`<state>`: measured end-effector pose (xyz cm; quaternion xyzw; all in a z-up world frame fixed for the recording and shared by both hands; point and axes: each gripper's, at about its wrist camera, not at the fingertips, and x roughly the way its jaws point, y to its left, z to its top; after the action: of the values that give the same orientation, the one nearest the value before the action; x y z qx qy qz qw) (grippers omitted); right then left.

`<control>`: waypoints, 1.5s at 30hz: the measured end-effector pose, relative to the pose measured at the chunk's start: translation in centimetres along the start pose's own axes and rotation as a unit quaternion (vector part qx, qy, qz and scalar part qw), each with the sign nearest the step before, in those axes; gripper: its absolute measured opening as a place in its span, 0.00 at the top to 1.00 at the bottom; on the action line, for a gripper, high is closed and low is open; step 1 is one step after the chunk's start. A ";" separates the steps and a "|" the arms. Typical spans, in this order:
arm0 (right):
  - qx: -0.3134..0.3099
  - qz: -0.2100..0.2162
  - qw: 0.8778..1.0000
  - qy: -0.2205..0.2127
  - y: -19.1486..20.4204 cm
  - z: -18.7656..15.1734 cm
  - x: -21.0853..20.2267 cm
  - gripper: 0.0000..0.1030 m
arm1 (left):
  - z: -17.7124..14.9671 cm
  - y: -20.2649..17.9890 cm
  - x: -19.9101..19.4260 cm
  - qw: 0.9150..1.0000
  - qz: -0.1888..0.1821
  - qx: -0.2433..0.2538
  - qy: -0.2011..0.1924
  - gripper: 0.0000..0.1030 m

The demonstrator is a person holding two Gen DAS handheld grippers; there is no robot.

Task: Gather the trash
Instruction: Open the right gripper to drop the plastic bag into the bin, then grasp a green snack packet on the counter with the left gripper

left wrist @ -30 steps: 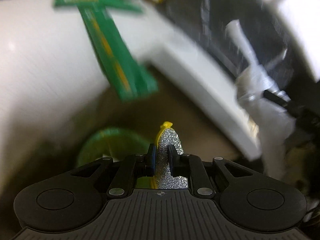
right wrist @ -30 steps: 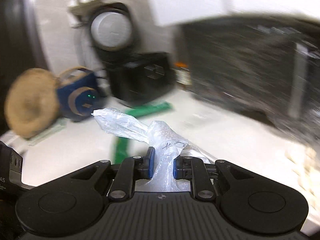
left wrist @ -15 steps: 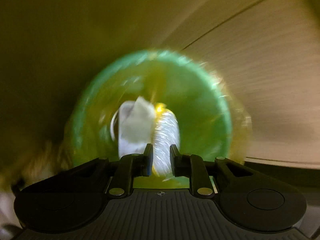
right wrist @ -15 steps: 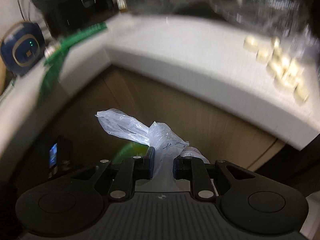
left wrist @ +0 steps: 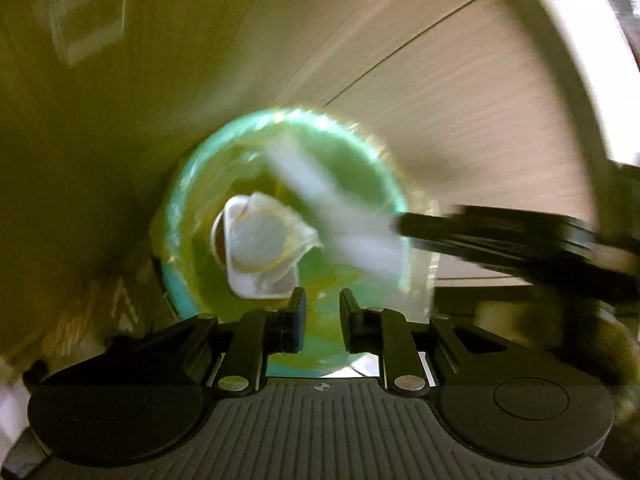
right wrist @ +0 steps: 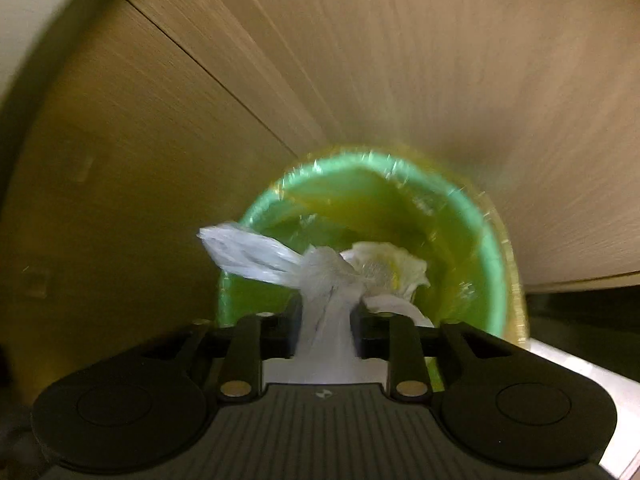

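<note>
A green bin [left wrist: 188, 184] with a yellow liner stands below both grippers. White crumpled trash [left wrist: 260, 248] lies inside it. My left gripper [left wrist: 322, 312] hangs over the bin's near rim, open, with nothing between its fingers. From the right, my right gripper [left wrist: 404, 232] reaches over the bin with a blurred white plastic bag [left wrist: 328, 208]. In the right wrist view the bin [right wrist: 490, 256] sits just ahead, with the white trash [right wrist: 384, 268] in it. The right gripper [right wrist: 326, 320] is opening its jaws, and the crumpled clear plastic bag [right wrist: 256, 256] still fills the gap between the pads.
Wooden cabinet fronts [right wrist: 360, 80] rise behind and beside the bin, close on all sides. A white counter edge [left wrist: 580, 60] curves overhead at the right. A pale strip of floor [right wrist: 580, 368] shows at the lower right.
Both grippers have dropped from counter height to just over the bin. The left gripper has let go of the glittery yellow-tipped wrapper and stands open. The right jaws have widened around the plastic bag.
</note>
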<state>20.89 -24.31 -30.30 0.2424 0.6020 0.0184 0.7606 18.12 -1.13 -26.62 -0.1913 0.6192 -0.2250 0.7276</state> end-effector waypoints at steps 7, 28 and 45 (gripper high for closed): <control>0.001 -0.040 0.998 -0.042 1.0 0.0 -4.2 0.55 | 1.8 -3.0 -7.1 0.998 -0.020 0.041 -0.054 0.80; -0.197 0.034 0.936 -0.289 20.1 3.8 -20.4 0.16 | 14.0 -0.3 -23.8 0.959 -0.028 0.004 -0.283 0.80; -0.323 0.106 0.918 -0.204 26.6 2.3 -17.9 0.35 | 13.9 -0.4 -24.3 0.953 0.020 0.101 -0.284 0.80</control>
<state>25.11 -7.34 -3.30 0.0441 0.3662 0.2423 0.8973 28.59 12.23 -4.39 -0.1606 0.3649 -0.2081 0.8931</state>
